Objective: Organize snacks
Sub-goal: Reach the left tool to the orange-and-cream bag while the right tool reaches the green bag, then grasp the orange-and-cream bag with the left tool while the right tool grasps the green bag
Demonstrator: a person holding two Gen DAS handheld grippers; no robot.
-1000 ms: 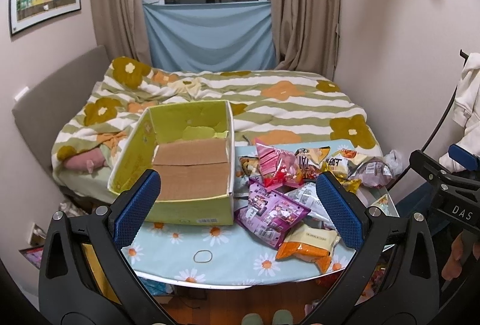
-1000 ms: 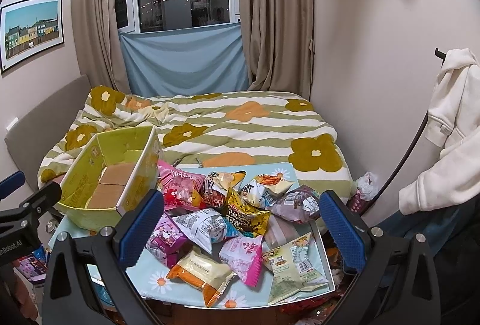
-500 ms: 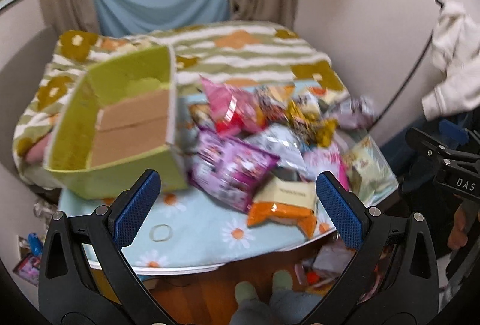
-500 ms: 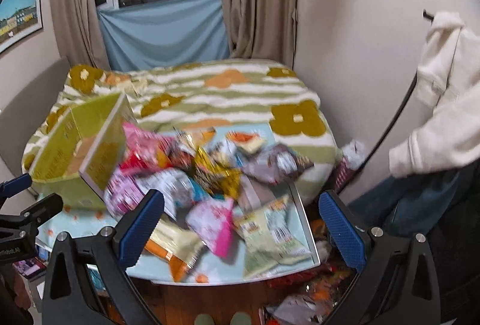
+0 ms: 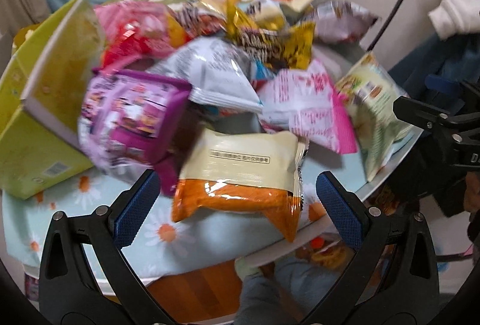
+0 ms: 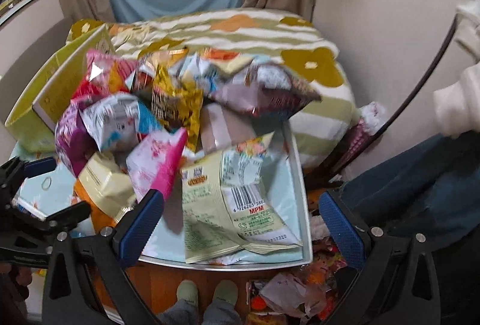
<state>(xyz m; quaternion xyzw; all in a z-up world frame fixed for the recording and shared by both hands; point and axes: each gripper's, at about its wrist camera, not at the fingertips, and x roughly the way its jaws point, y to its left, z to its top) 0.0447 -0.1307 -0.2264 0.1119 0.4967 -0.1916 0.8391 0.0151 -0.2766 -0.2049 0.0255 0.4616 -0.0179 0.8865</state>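
the left claw (image 5: 234, 205) is spread wide and holds nothing; the cream-and-orange packet (image 5: 240, 175) lies straight ahead between its fingers, at the near edge of the desk (image 5: 99, 235), its long axis running across the opening rather than along it, so i judge the left hand is the nearer one for it. the right claw (image 6: 240, 223) is also wide and empty, facing the pale green packet (image 6: 228, 205) that lies flat at the desk's near right corner. the snacks form a loose heap of crinkly, glossy foil and plastic pillows: a purple pouch (image 5: 129, 121), a white bag (image 5: 216, 76), a pink-and-white one (image 5: 309, 106), a gold wrapper (image 5: 276, 46). the stiff yellow-green cardboard box (image 5: 39, 115) stands open to the left, touching the heap
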